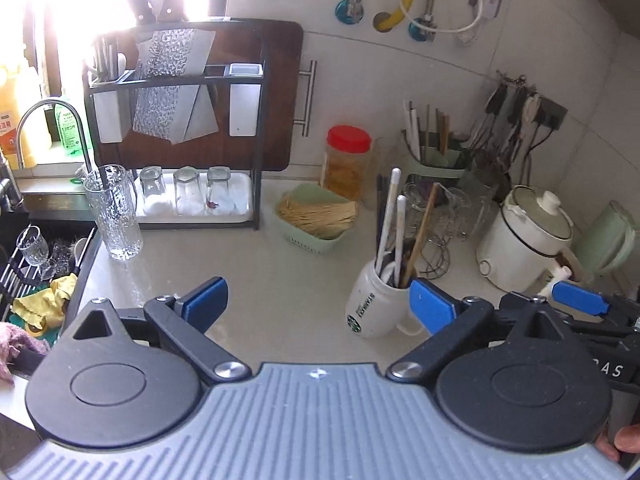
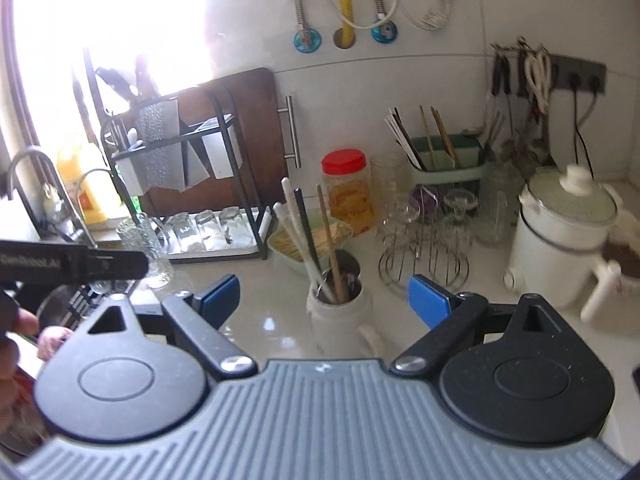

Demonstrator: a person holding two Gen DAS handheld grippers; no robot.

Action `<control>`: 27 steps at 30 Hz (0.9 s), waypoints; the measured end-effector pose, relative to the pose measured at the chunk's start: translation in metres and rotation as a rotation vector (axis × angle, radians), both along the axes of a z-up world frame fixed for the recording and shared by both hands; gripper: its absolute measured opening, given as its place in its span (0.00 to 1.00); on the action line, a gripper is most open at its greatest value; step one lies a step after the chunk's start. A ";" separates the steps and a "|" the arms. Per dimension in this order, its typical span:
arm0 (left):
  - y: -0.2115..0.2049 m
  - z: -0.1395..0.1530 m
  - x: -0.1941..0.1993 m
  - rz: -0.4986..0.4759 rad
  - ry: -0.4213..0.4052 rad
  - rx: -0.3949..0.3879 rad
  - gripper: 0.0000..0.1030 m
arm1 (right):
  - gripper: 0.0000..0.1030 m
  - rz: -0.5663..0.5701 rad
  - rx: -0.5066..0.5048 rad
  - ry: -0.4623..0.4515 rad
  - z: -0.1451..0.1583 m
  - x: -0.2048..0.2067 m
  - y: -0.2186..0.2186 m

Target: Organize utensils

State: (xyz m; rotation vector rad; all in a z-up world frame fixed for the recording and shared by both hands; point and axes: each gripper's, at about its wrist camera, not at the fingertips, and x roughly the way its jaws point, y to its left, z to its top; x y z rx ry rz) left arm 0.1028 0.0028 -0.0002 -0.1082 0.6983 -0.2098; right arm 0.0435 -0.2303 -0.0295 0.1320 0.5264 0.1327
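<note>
A white Starbucks mug [image 1: 370,306] stands on the pale counter and holds two white utensil handles [image 1: 387,216], a wooden one [image 1: 422,232] and dark ones. My left gripper [image 1: 320,304] is open and empty, low over the counter, with the mug just inside its right finger. In the right wrist view the same mug [image 2: 340,316] stands between the fingers of my right gripper [image 2: 324,296], which is open and empty just in front of it. A green utensil caddy [image 2: 448,168] with chopsticks stands at the back wall.
A black dish rack [image 1: 180,136] with upturned glasses stands at the back left, a tall glass pitcher [image 1: 114,212] beside the sink [image 1: 36,272]. A green basket [image 1: 316,216], a red-lidded jar [image 1: 346,160], wire glass holders [image 2: 424,248] and a white cooker [image 2: 560,236] crowd the right.
</note>
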 end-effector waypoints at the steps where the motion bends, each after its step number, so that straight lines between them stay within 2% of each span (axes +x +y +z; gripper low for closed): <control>1: 0.000 -0.002 -0.004 -0.004 0.000 0.012 0.97 | 0.90 -0.004 -0.003 0.000 -0.001 -0.006 0.001; 3: 0.000 -0.005 -0.013 0.002 0.012 0.040 0.97 | 0.90 -0.001 -0.002 0.002 -0.001 -0.016 0.001; 6: 0.002 -0.006 -0.028 0.005 0.027 0.019 0.97 | 0.90 0.007 -0.004 0.013 -0.003 -0.025 0.000; 9: 0.000 -0.008 -0.038 0.037 0.022 0.048 0.97 | 0.90 0.016 -0.006 0.003 -0.005 -0.034 -0.003; 14: -0.001 -0.005 -0.055 0.097 0.026 0.042 0.97 | 0.90 0.037 -0.015 0.013 -0.007 -0.040 -0.010; 21: -0.012 -0.006 -0.075 0.117 0.037 0.068 0.97 | 0.90 0.062 -0.010 0.013 -0.007 -0.048 -0.016; 27: -0.012 -0.005 -0.085 0.142 0.048 0.055 0.97 | 0.90 0.064 -0.011 0.012 -0.006 -0.051 -0.019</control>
